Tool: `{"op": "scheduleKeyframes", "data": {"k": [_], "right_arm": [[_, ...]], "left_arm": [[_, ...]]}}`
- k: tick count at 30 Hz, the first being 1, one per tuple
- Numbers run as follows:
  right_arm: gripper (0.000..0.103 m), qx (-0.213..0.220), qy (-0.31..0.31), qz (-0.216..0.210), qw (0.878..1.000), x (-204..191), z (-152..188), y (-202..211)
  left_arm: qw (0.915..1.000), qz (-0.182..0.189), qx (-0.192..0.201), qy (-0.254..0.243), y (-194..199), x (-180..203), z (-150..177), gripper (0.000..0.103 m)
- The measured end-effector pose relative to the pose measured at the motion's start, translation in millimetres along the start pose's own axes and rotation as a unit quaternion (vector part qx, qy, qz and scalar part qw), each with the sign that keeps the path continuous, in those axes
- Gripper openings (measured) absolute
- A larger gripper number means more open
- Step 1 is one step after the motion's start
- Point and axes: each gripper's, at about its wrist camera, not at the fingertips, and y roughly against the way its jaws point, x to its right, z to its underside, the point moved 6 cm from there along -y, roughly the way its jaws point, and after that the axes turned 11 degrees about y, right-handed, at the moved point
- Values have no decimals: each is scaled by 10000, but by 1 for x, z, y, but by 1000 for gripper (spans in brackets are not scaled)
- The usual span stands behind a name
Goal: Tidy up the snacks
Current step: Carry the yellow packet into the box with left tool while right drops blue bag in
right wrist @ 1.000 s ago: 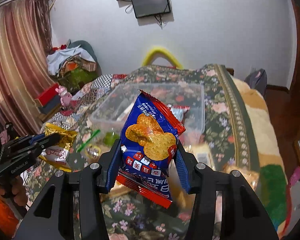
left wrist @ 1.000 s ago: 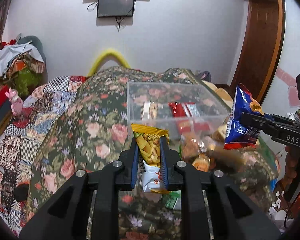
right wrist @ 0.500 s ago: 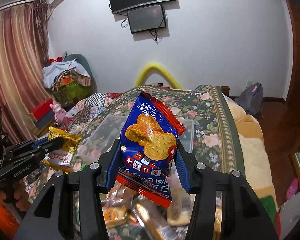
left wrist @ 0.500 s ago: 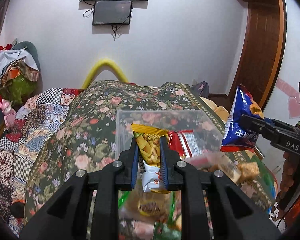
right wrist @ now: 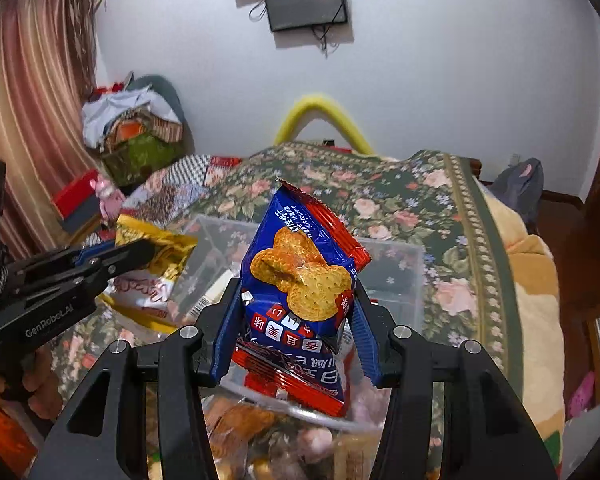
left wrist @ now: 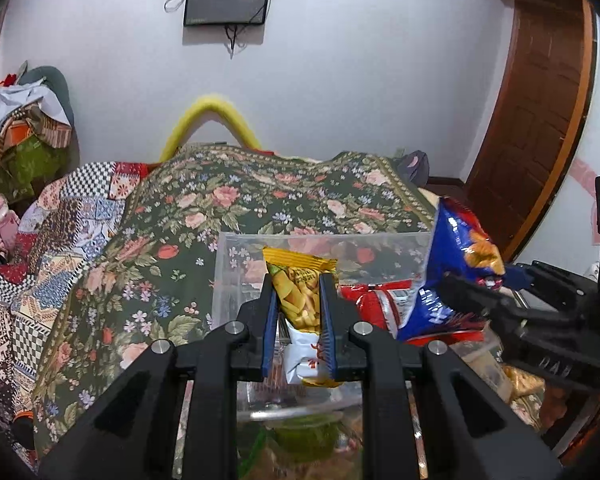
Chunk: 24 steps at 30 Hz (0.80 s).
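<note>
My left gripper [left wrist: 299,292] is shut on a yellow snack packet [left wrist: 300,300] with a white lower end, held upright over the clear plastic bin [left wrist: 324,240]. The same gripper [right wrist: 136,252] and yellow snack packet [right wrist: 156,264] show at the left of the right wrist view. My right gripper [right wrist: 296,300] is shut on a blue and red biscuit bag [right wrist: 300,276], above the clear plastic bin [right wrist: 392,264]. In the left wrist view that blue biscuit bag [left wrist: 456,264] hangs at the right, over a red packet [left wrist: 376,300] lying in the bin.
The bin rests on a floral bedspread [left wrist: 204,208]. Loose snacks [right wrist: 240,424] lie blurred below the right gripper. A patchwork quilt [left wrist: 40,248] and a pile of clothes [left wrist: 20,128] are at the left. A wooden door [left wrist: 540,120] stands at the right.
Both grippers have moved forward with their packets. The bin, once ahead of them, now sits under the fingertips. The loose snacks have slipped below the views.
</note>
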Motion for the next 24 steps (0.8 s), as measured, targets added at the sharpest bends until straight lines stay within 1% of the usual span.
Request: {"op": "scheduleKeyframes", "data": {"k": [3, 7, 11, 14, 17, 20, 22, 23, 24], "right_arm": [[47, -189, 177, 25, 9997, -1, 0, -16], [47, -523, 277, -125, 9982, -4, 5, -34], [48, -727, 383, -177, 9965, -8, 11, -44], [51, -818, 375, -238, 9957, -9, 16, -45], [54, -798, 353, -203, 9960, -9, 15, -42], [59, -725, 322, -200, 9966, -9, 12, -36], [61, -618, 332, -116, 9975, -7, 8, -29], [62, -569, 330, -105, 9978, -6, 6, -23], [63, -523, 305, -106, 9981, -5, 4, -19]], "left_arm": [[9999, -52, -138, 1, -16, 0, 2, 19], [9993, -56, -366, 22, -33, -1, 7, 19], [9986, -113, -524, -22, -44, -2, 13, 19], [9984, -159, -530, -75, -46, -2, 16, 19], [9984, -246, -479, -161, -43, 0, 16, 20], [9985, -266, -433, -222, -36, 2, 16, 24], [9987, -274, -372, -228, -28, 3, 14, 34], [9988, -280, -328, -220, -24, 3, 13, 37], [9991, -279, -260, -206, -16, 3, 11, 43]]}}
